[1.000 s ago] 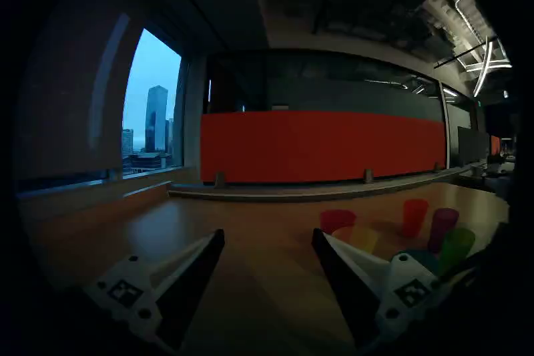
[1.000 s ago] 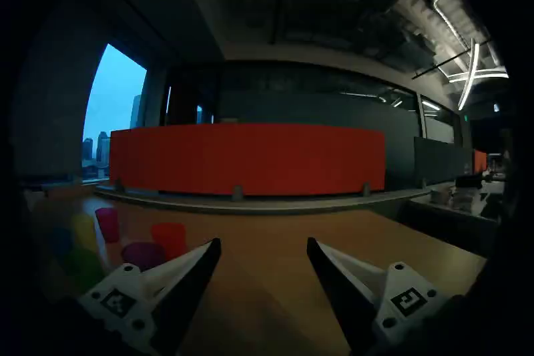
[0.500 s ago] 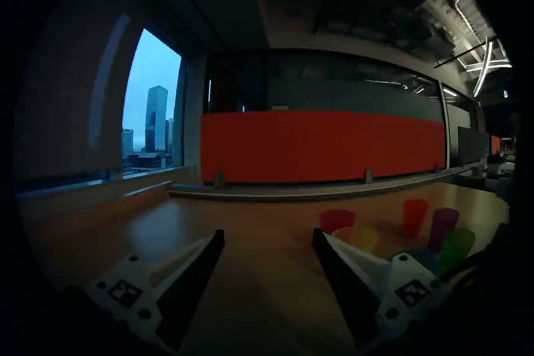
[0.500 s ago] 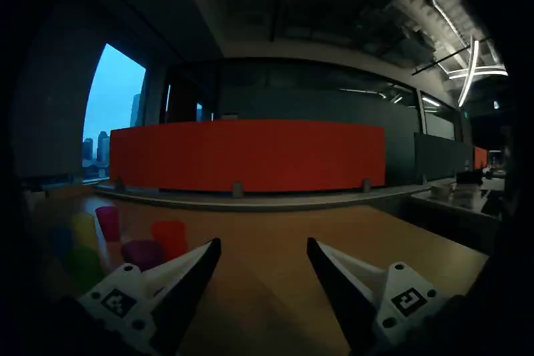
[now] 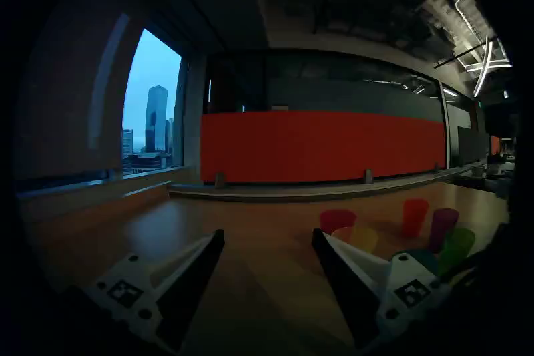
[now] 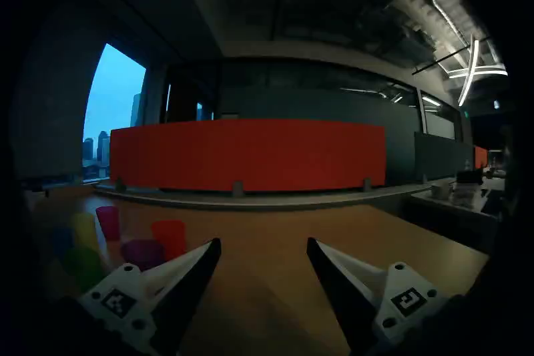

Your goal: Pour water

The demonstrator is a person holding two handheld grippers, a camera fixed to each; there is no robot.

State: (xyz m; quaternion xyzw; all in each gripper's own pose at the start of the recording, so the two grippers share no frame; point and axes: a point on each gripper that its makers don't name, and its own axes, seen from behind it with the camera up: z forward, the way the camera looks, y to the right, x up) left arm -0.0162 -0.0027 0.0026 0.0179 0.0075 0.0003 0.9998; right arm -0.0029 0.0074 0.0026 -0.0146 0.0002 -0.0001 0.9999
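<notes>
Left gripper view: the left gripper (image 5: pixel 267 234) hangs low over the tabletop (image 5: pixel 267 212), fingers spread with nothing between them. Ahead and to its right stand a red cup (image 5: pixel 337 219) and, just nearer, a yellow cup (image 5: pixel 359 239). Farther right are an orange cup (image 5: pixel 414 216) and a purple cup (image 5: pixel 444 226). A green cup (image 5: pixel 458 246) and a blue cup (image 5: pixel 422 260) stand nearest, beside the right finger. All are upright, translucent and close together. Whether any holds water cannot be told. Off to the gripper's left, a window (image 5: pixel 153 122) looks onto towers. Right gripper view: the right gripper (image 6: pixel 262 244), likewise spread and empty, has the cups (image 6: pixel 140 249) ahead to its left. Far to its right sits a desk (image 6: pixel 454 208) with small items.
</notes>
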